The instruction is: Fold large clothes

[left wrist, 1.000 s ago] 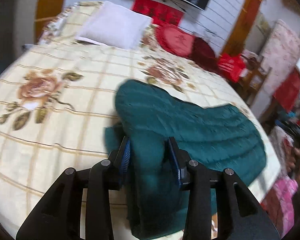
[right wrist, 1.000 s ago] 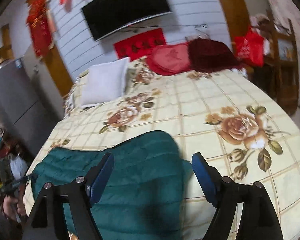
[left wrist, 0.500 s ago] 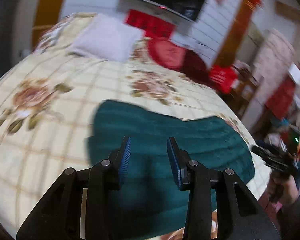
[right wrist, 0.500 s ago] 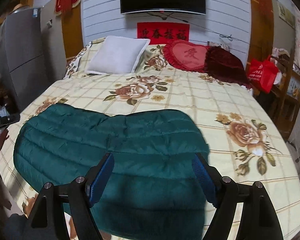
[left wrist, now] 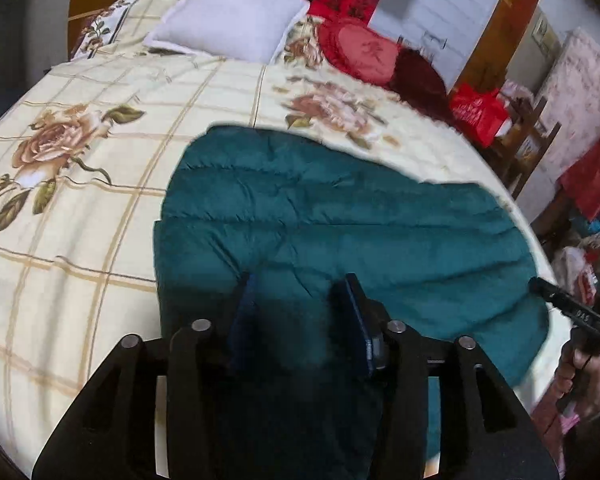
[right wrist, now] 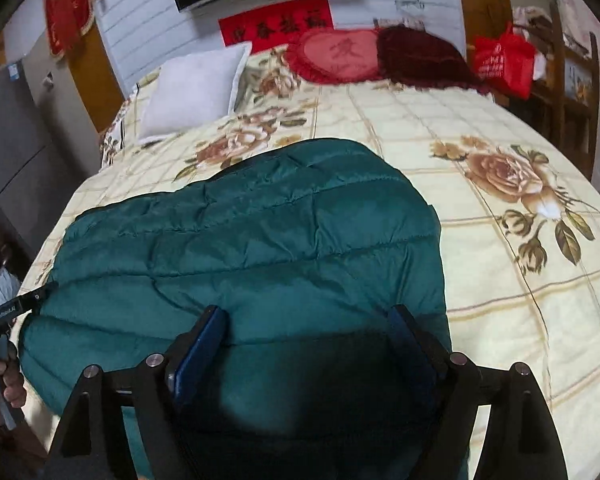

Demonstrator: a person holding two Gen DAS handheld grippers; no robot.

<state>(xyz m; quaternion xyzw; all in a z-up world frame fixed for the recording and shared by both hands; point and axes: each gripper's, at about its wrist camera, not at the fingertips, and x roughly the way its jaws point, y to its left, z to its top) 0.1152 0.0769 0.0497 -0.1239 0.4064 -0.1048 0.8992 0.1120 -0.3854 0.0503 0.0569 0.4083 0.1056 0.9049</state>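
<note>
No longer pinching green quilted jacket (left wrist: 340, 216); now hovering over it on bed (left wrist: 80, 208), both jaws open, empty.

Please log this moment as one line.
jacket: flat on bed | left tool: open, over jacket | right tool: open, over jacket

Each gripper (left wrist: 300, 300) (right wrist: 306, 328) is built from black frames, silver screws and blue finger pads (right wrist: 198, 354).
</note>
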